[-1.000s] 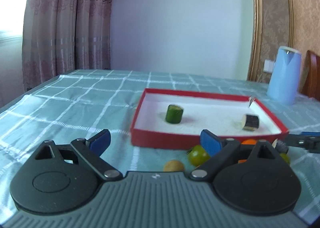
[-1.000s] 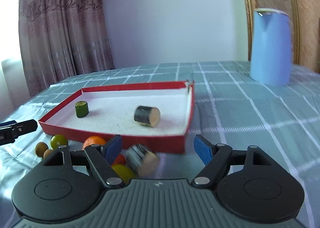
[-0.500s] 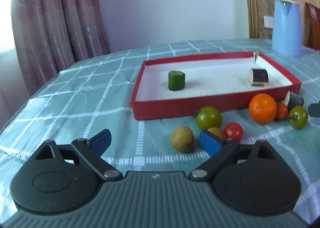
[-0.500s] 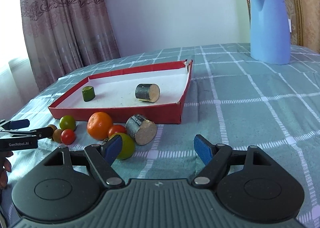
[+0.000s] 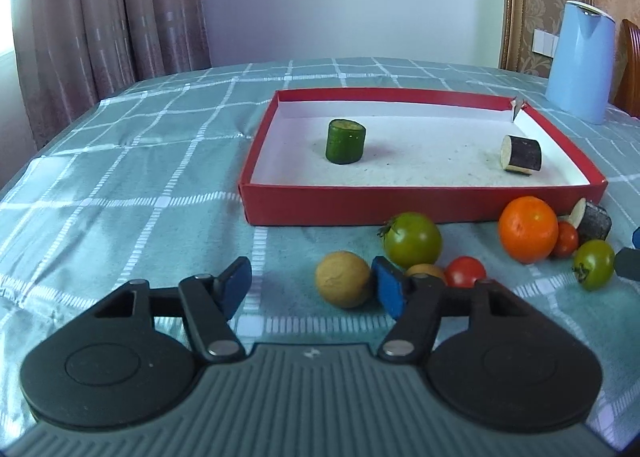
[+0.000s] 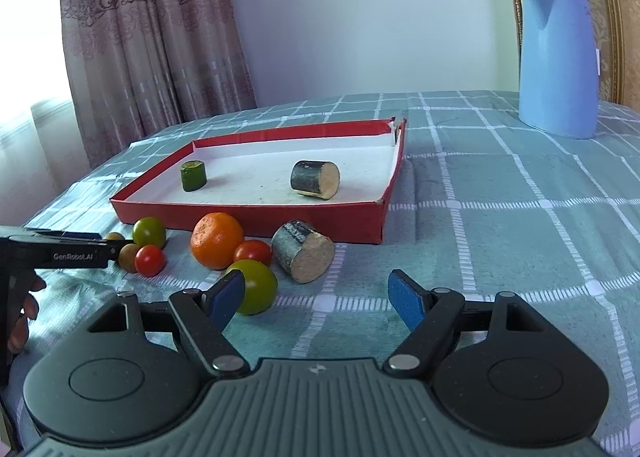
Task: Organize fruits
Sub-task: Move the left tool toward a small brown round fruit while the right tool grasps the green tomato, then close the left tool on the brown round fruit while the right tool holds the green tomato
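A red tray (image 5: 400, 209) (image 6: 248, 219) holds a green cucumber piece (image 5: 345, 141) (image 6: 193, 175) and a dark eggplant piece (image 5: 521, 155) (image 6: 316, 179). In front of it on the cloth lie an orange (image 5: 528, 229) (image 6: 217, 235), green tomatoes (image 5: 412, 239) (image 6: 256, 287), red tomatoes (image 5: 465, 271) (image 6: 150, 260), a tan round fruit (image 5: 343, 279) and another eggplant piece (image 6: 303, 256). My left gripper (image 5: 312, 287) is open, low over the cloth, with the tan fruit beside its right finger. My right gripper (image 6: 316, 295) is open and empty, just before the fruits.
A blue kettle (image 5: 580, 63) (image 6: 558, 65) stands at the back right. Curtains hang on the left behind the table. The left gripper's side (image 6: 56, 253) and a hand show at the left of the right wrist view.
Both grippers have pulled back and risen, so the fruits in front of the tray now show in full. Both stay open.
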